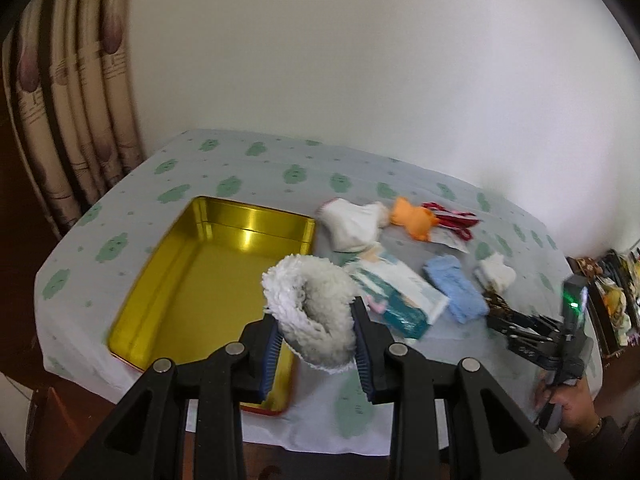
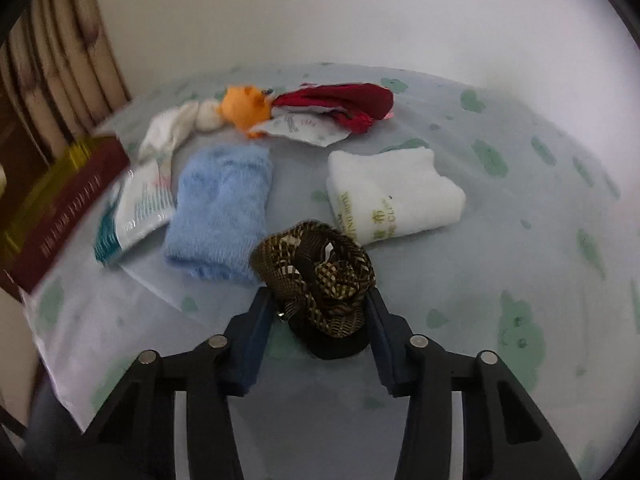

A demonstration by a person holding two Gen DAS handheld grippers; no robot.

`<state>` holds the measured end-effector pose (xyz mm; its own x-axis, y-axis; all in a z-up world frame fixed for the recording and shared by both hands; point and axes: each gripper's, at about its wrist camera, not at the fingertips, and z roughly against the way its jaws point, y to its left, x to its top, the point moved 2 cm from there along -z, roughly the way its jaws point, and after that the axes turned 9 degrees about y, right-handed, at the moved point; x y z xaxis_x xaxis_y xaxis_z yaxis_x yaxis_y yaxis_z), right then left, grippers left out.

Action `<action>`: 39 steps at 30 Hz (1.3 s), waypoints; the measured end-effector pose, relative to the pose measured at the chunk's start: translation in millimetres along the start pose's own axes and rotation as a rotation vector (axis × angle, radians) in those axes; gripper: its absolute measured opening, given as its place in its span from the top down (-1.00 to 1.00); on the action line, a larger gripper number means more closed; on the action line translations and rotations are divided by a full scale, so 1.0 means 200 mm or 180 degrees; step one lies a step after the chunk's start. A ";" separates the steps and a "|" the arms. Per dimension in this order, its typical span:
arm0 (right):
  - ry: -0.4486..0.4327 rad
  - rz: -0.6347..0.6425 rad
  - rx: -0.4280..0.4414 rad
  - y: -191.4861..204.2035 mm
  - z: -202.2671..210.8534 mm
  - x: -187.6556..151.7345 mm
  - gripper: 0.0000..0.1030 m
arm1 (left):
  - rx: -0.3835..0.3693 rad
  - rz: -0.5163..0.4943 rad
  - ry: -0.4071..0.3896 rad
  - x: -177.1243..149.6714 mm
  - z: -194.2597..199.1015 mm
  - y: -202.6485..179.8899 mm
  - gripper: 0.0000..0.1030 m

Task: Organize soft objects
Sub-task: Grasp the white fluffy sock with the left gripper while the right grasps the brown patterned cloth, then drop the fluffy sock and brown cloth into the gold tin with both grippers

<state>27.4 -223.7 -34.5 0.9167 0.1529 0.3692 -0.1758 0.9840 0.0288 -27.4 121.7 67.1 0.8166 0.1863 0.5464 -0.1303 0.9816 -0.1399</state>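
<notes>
Your left gripper (image 1: 316,344) holds the fluffy white rolled cloth (image 1: 310,312) tight, at the gold tin box's (image 1: 160,264) right edge; the box lies left. Farther right, your right gripper (image 2: 322,312) squeezes the brown patterned fabric coil (image 2: 316,276).

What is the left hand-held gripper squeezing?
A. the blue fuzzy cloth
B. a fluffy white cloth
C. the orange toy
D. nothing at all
B. In the left wrist view, the left hand-held gripper has its fingers closed on a fluffy white cloth, held up by the edge of the gold tin; the blue fuzzy cloth and orange toy lie on the table.
</notes>
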 end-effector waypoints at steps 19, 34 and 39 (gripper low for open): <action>-0.0300 -0.0297 0.0356 -0.03 0.33 -0.20 0.35 | 0.0554 -0.0198 0.0496 0.39 -0.69 0.43 0.35; -0.0377 -0.0174 0.0530 0.10 0.41 -0.17 0.35 | 0.1074 -0.0457 0.0560 0.46 -0.81 0.41 0.11; -0.0406 0.0002 0.0657 0.22 0.44 -0.09 0.35 | 0.1186 -0.0424 0.0347 0.47 -0.71 0.41 -0.07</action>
<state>-28.8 -191.1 42.1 0.8661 0.1280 0.4832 -0.2580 0.9424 0.2128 118.2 214.3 -11.3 0.8923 0.0704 0.4460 -0.1977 0.9489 0.2459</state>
